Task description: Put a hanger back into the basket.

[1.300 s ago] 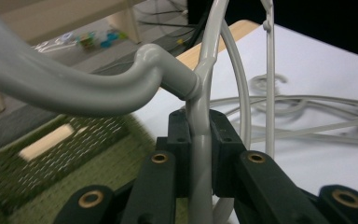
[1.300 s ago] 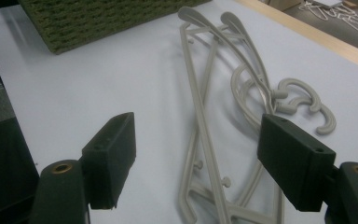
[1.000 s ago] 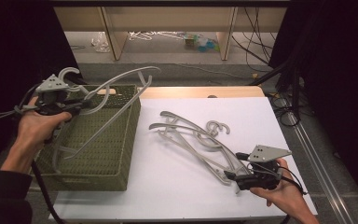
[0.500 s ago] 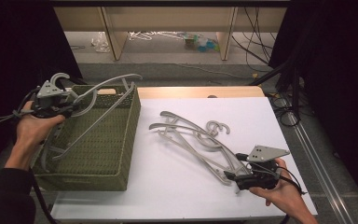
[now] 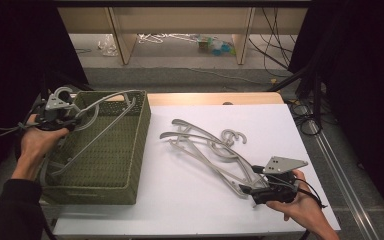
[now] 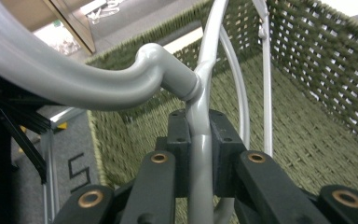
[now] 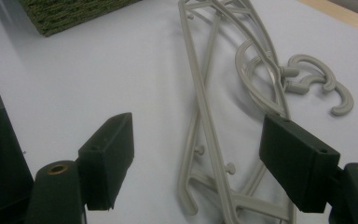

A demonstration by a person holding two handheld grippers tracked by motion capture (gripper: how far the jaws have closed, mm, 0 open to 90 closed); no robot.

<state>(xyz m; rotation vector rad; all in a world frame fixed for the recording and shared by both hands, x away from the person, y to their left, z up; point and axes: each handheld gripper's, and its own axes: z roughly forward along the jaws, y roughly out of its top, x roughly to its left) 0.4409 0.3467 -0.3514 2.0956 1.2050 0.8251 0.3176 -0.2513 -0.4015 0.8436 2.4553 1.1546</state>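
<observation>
A grey plastic hanger [image 5: 105, 107] slants into the green woven basket [image 5: 141, 131] at the table's left. My left gripper [image 5: 74, 118] is shut on it near the hook, at the basket's far left corner. In the left gripper view the pads [image 6: 179, 140] clamp the hanger's neck [image 6: 198, 107], and the basket wall [image 6: 317, 70] stands behind. A pile of several grey hangers [image 5: 205, 145] lies on the white tabletop. My right gripper [image 5: 247, 189] rests open at the near end of that pile. In the right gripper view [image 7: 200, 149] the hangers [image 7: 205, 107] lie between the wide jaws, untouched.
The white tabletop [image 5: 180, 200] runs between the basket and the pile. A corner of the basket [image 7: 70, 11] appears in the right gripper view. Beyond the table's far edge are wooden shelf legs [image 5: 122, 45] and floor clutter. Cables [image 5: 310, 115] hang at the right.
My left hand has sunk with the hanger, which now lies lower inside the basket. The right hand and the pile have stayed put.
</observation>
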